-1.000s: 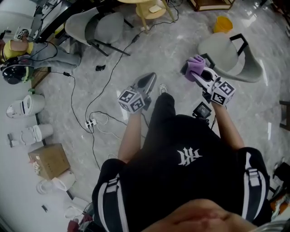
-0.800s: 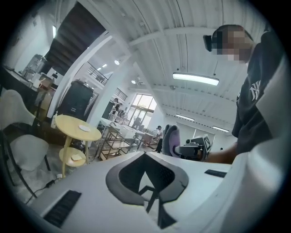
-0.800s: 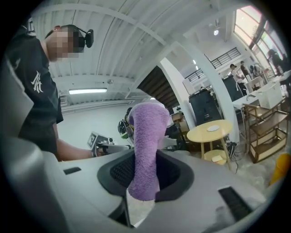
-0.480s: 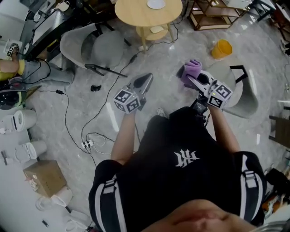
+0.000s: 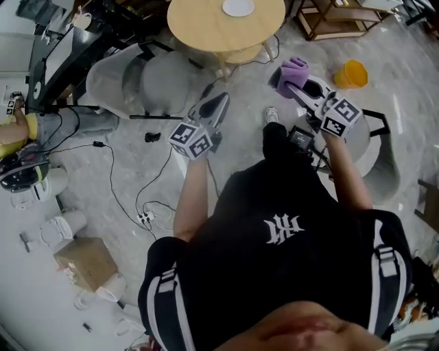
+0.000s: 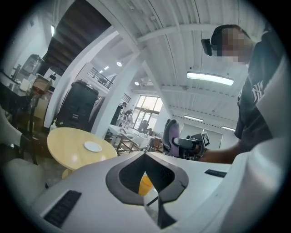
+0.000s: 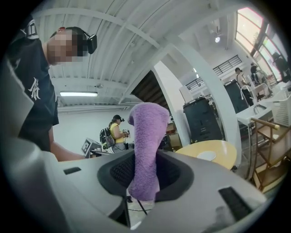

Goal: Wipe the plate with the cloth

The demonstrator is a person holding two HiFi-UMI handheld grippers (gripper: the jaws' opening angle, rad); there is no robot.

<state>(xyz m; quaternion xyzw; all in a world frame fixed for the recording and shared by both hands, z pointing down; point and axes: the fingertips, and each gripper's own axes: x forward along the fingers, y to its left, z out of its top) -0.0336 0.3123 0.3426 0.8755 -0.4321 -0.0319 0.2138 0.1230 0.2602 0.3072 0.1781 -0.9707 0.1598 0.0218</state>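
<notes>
Closing in on the round table (image 5: 206, 31) is the main change vs 1 sec ago. Then only its rim showed at the top edge of the head view; now the whole yellow top is in view w/ the white plate (image 5: 238, 7) lying on it toward the far side. Both grippers, held out in front of the person, sit much nearer the table than before. The right gripper (image 5: 289, 88) is clamped on the purple cloth (image 5: 293, 71), same as earlier. In the right gripper view the cloth (image 7: 146, 145) stands upright btwn the pads, pinched low, w/ its bunched top sticking out past the tips. In the head view the cloth now lies just short of the table's edge, apart from the plate. The left gripper (image 5: 221, 101) has its jaws together w/ nothing btwn them, unchanged. In the left gripper view the tips meet, & the orange bin (image 6: 145, 184) shows through the hollow behind them. That bin (image 5: 351, 73) was up & right of the cloth 1 sec ago; now it's level w/ it, off to the right. The grey chair (image 5: 130, 75) now sits just left of the left gripper. Both gripper views show the plate (image 6: 93, 146) ahead on the table, well apart from either gripper.
</notes>
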